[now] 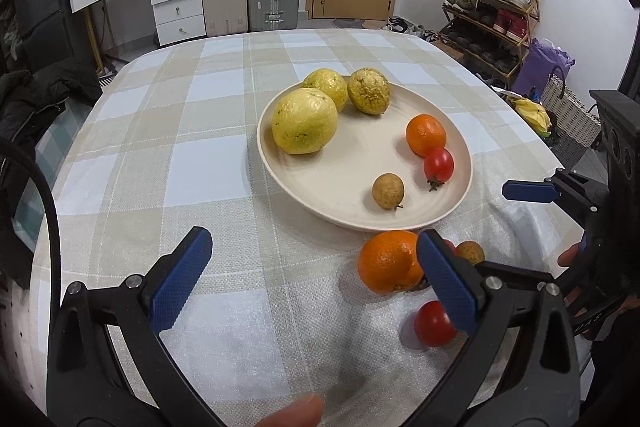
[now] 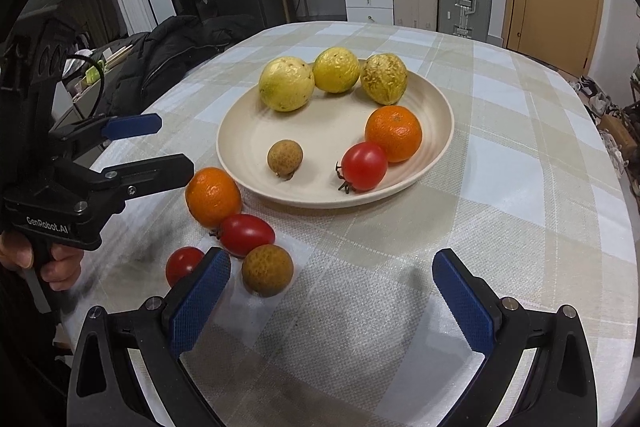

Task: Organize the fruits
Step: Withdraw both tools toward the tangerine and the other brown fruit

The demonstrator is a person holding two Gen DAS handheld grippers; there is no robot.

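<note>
Inside plate [image 2: 436, 147]: six fruits [image 2: 286, 84].

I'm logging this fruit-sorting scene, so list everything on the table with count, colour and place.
Plate: 1, cream, table centre.
Large fruits: 3, yellow, plate's far side.
Tangerines: 2, orange; one on plate, one on cloth.
Tomatoes: 4, red; one on plate, two seen on cloth, another partly hidden.
Longans: 2, brown; one on plate, one on cloth.
Tablecloth: 1, beige-white check.
Left hand-held gripper: black, blue pads, open.
Right hand-held gripper: same, open.
</note>
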